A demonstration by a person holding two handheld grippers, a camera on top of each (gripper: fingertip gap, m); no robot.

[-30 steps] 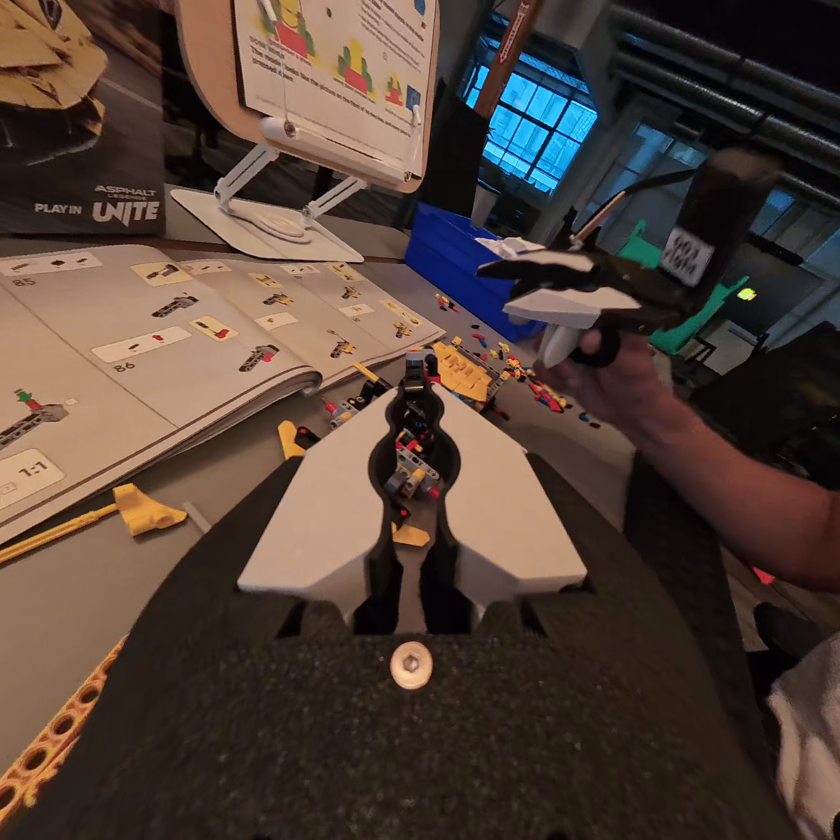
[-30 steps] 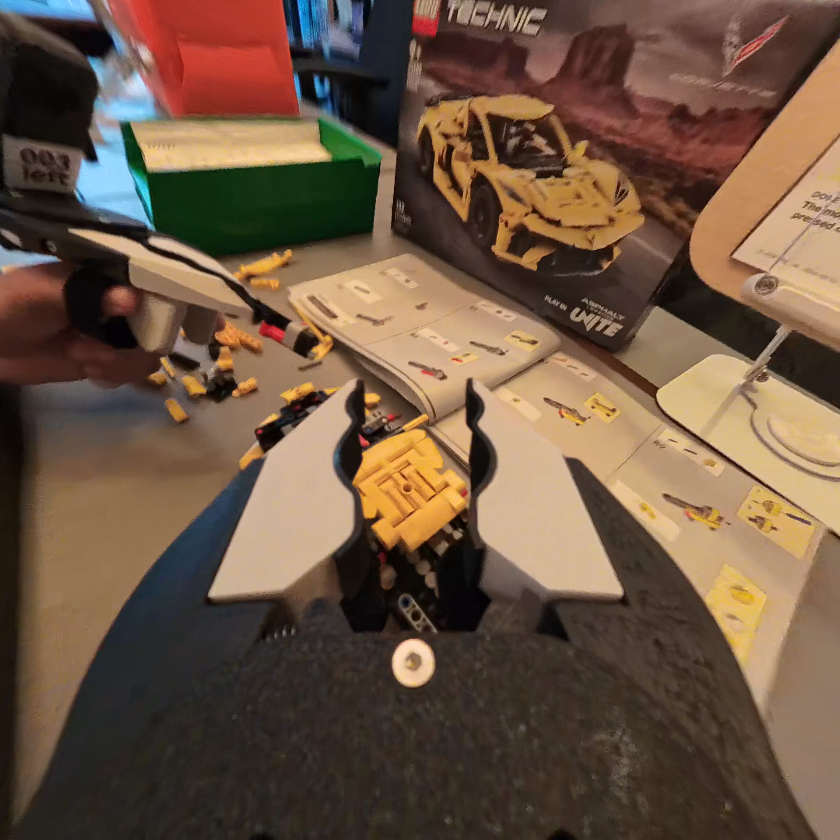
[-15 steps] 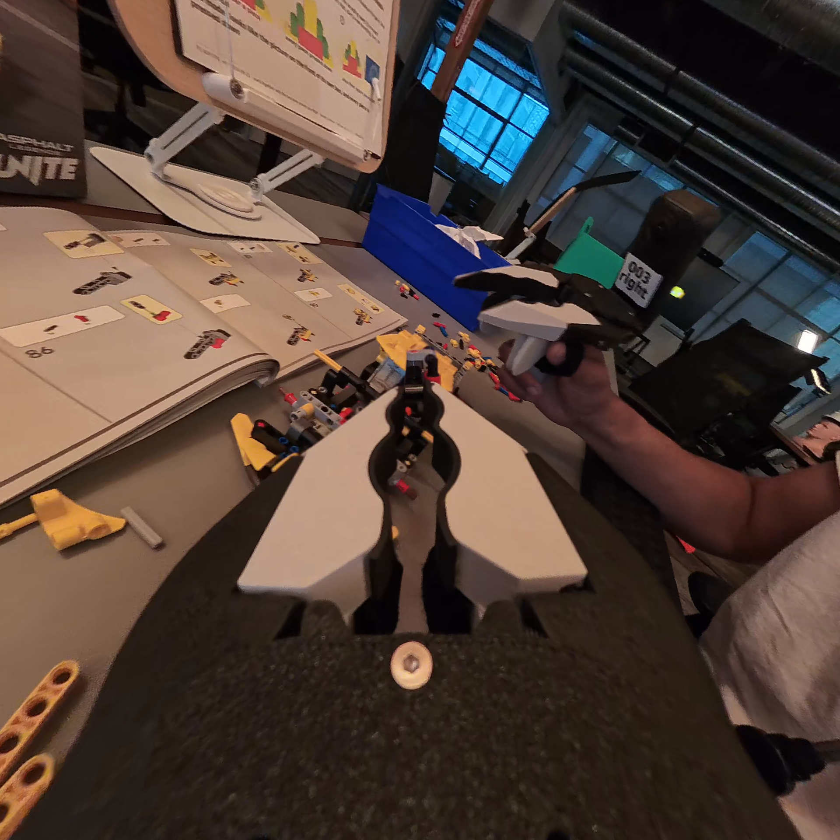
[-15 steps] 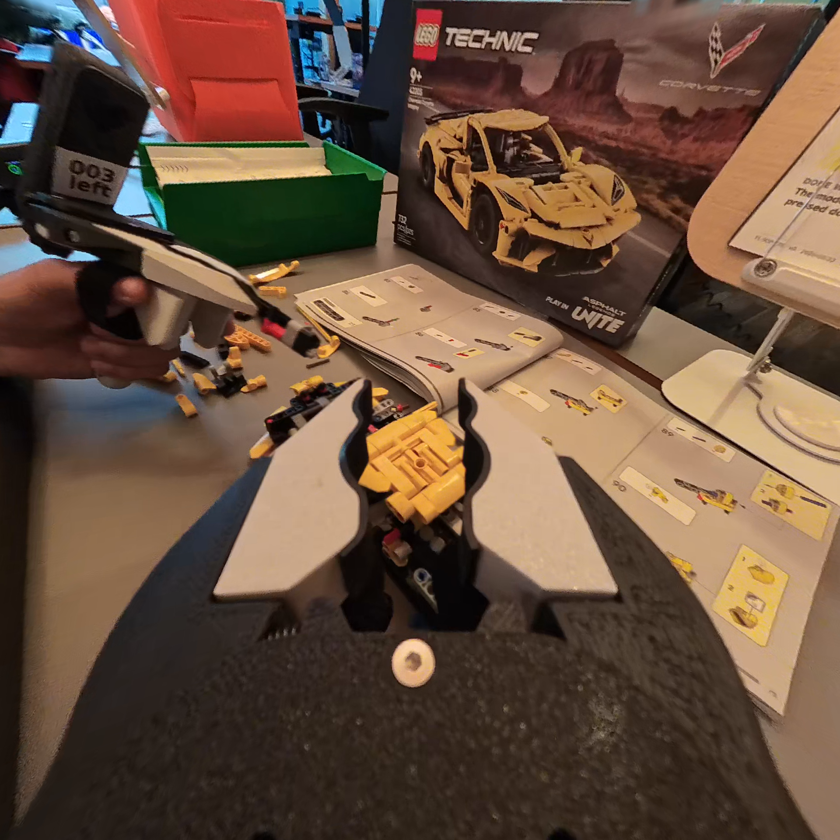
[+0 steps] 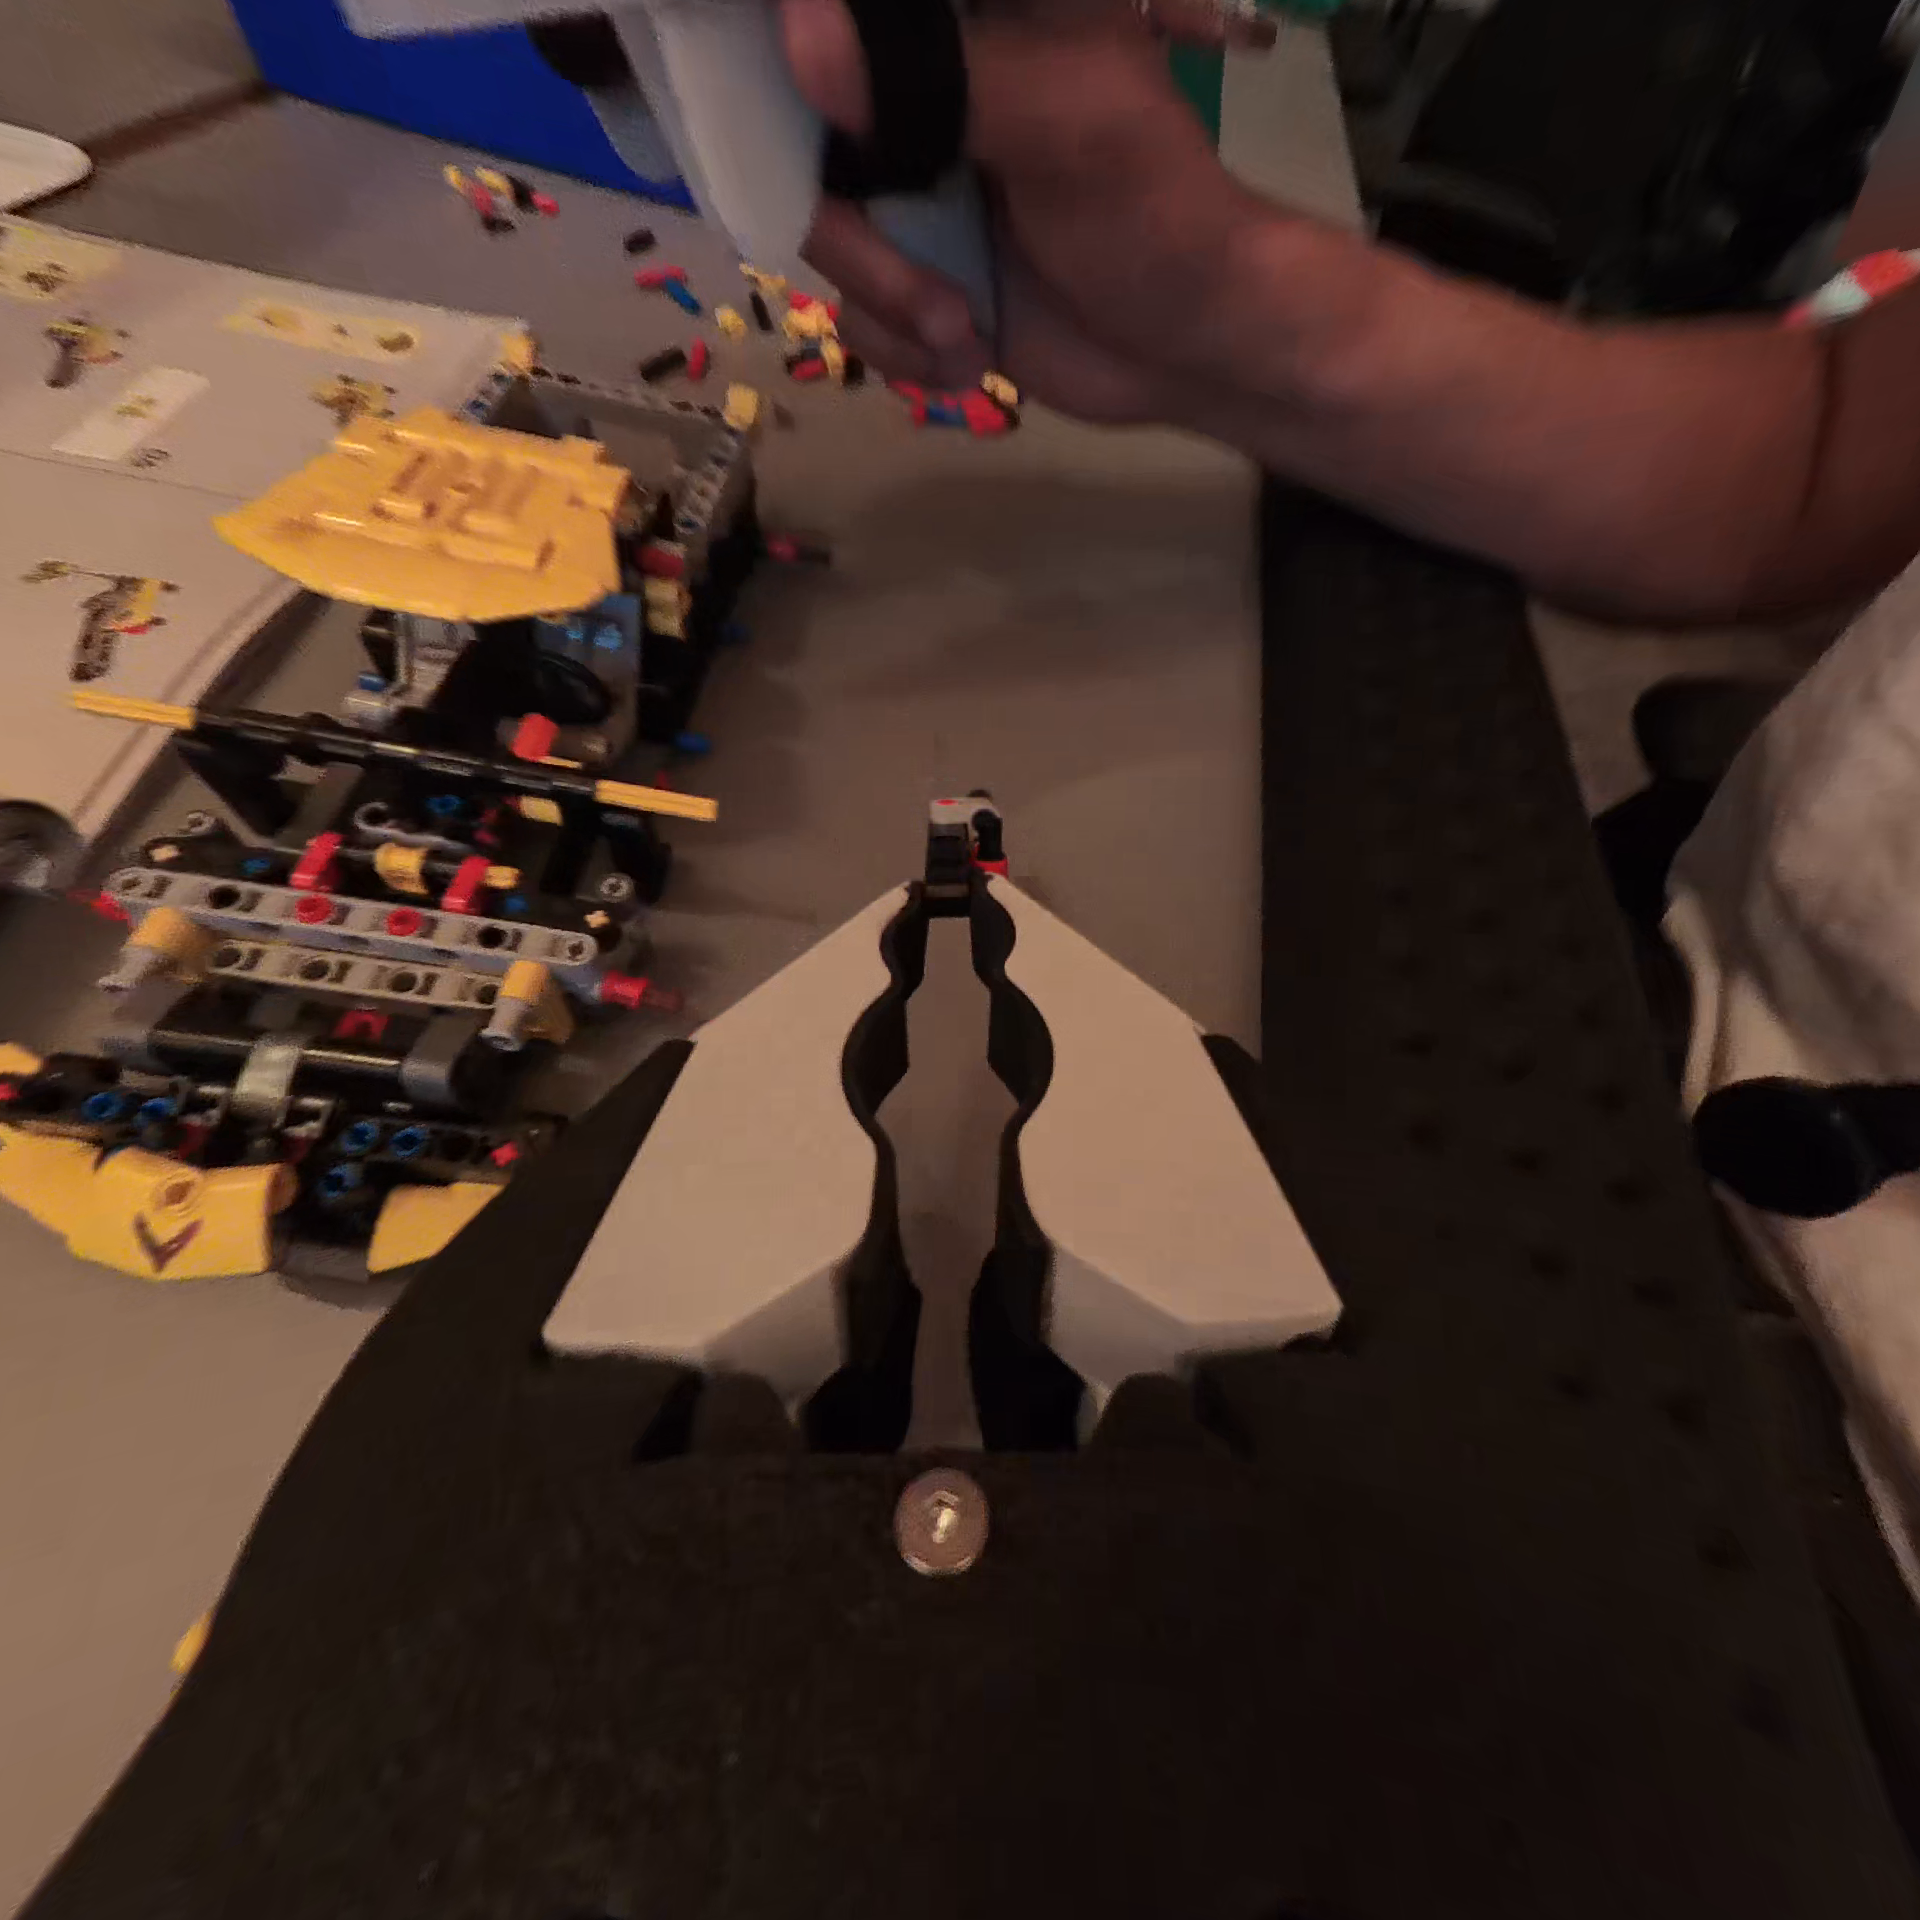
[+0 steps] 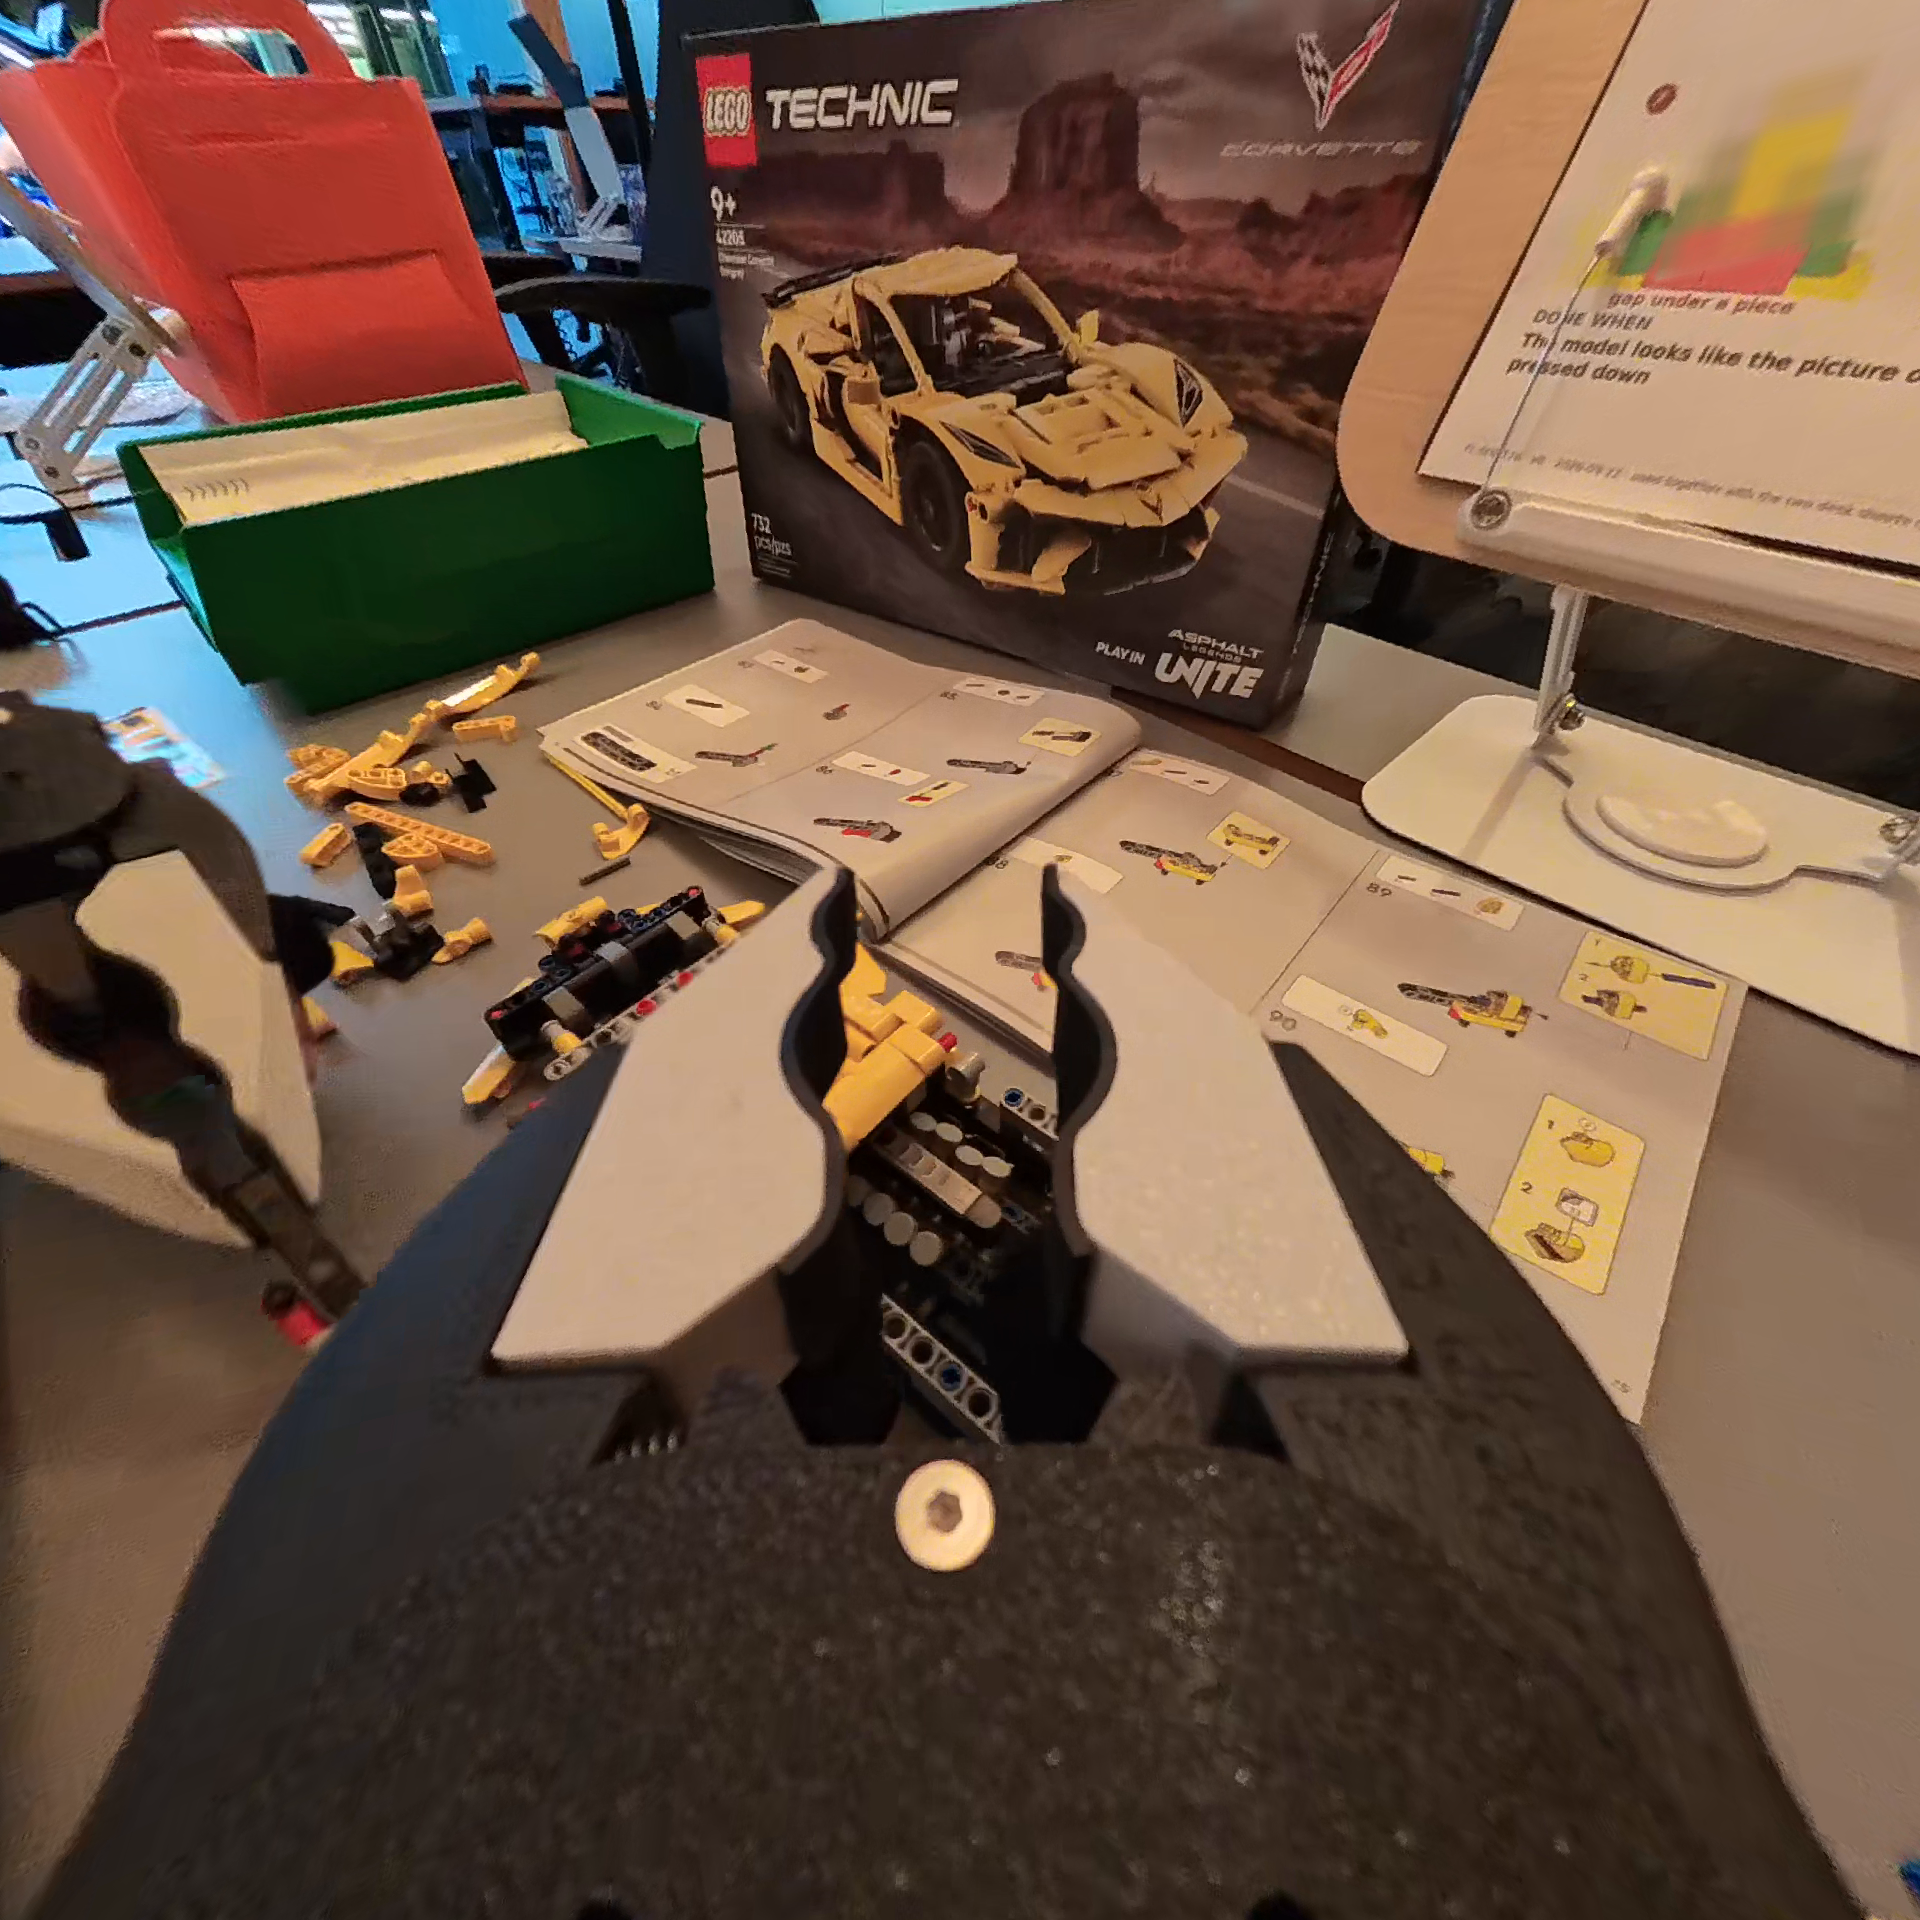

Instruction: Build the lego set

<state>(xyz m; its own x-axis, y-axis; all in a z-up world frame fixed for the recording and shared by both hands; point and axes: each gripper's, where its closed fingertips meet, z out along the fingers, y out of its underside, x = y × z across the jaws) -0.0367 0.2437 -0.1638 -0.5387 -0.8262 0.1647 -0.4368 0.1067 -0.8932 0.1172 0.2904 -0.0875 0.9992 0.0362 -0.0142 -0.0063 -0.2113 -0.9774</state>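
My left gripper (image 5: 948,896) is shut on a small black, grey and red piece (image 5: 961,840) at its tips, over bare grey table (image 5: 987,644). The part-built car model (image 5: 364,914), black frame with yellow panels, lies to its left. My right gripper (image 6: 945,904) is open, and the model's yellow panel (image 6: 883,1039) shows below between its fingers. In the left wrist view the right gripper (image 5: 717,114) is blurred at the top, held by a hand above the table. The left gripper (image 6: 156,1039) shows at the left edge of the right wrist view.
An open instruction booklet (image 6: 1039,831), the set's box (image 6: 1039,364), a green bin (image 6: 416,540), an orange bag (image 6: 281,229) and a white document stand (image 6: 1621,810) stand behind. Loose yellow parts (image 6: 395,810) lie left; small parts (image 5: 790,322) near a blue bin (image 5: 436,83). My hands' fingertips stand some 20 cm from each other.
My left gripper has swung right and down, off the model, which now lies to its left. The right gripper has come closer over the model. The left gripper still holds the small piece.
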